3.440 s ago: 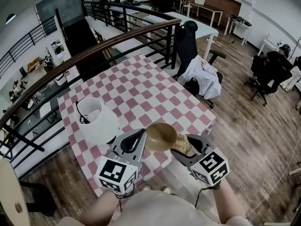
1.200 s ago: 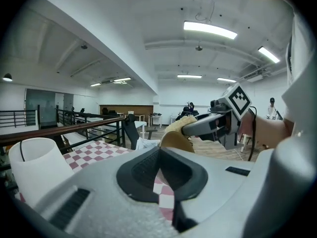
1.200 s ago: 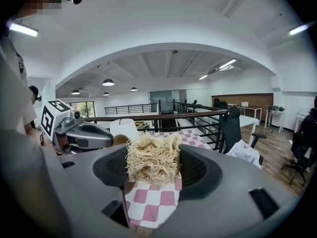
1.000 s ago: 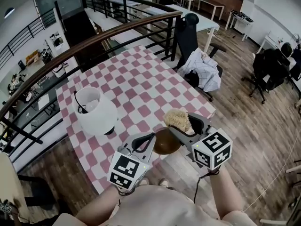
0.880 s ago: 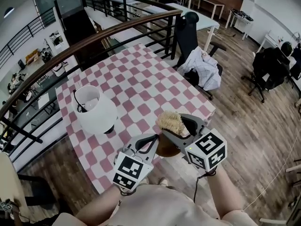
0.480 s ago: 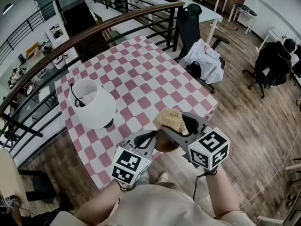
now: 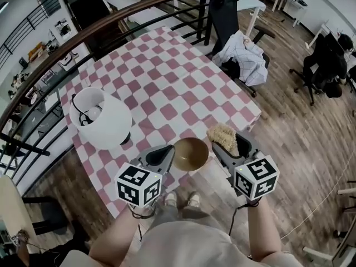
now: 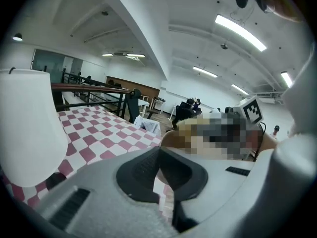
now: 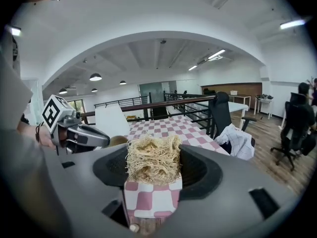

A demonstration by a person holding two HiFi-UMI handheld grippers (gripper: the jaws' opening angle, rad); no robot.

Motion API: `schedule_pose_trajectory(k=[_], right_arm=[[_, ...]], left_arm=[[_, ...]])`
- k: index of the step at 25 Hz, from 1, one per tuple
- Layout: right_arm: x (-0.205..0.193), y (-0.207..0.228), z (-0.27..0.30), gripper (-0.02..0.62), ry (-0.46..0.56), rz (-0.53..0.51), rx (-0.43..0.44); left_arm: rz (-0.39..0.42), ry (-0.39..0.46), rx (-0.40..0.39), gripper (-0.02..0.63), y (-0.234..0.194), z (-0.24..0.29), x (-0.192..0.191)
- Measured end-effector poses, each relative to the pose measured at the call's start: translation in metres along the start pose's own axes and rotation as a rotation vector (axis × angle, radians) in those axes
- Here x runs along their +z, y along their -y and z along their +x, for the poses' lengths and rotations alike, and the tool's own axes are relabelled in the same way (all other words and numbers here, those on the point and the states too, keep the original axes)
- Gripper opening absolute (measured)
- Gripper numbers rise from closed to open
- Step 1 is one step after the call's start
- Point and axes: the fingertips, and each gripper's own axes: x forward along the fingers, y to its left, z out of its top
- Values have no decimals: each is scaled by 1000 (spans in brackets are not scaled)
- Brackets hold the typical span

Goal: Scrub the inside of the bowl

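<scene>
Pink-checkered table [image 7: 167,88] beside curved railing [image 7: 133,16], office chair [image 7: 225,10], wooden floor [image 7: 300,149]

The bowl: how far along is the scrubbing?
Picked up already: the left gripper holds the bowl by its rim, the right gripper clamps the scrubber. Right now the scrubber hangs beside the bowl, outside it. Scrubbing the inside looks left to do.

A white lamp [image 7: 103,121] blocks the checkered table's [image 7: 178,88] left; its right is open.
</scene>
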Motion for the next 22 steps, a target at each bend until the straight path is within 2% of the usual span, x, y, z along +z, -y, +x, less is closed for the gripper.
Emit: schedule_pose_trajectory(k=[5,15,22], right_arm=[[-28,2,15,263,-33,53,6],[-103,-5,61,263,-166,114,55],[-162,-19,85,263,-264,180,81]], left_arm=[[-63,-36,9,17,-20,16,-20],[-217,-110,63,17,-74,57,-86],[-325,-180,50,17,-93,79,-130]])
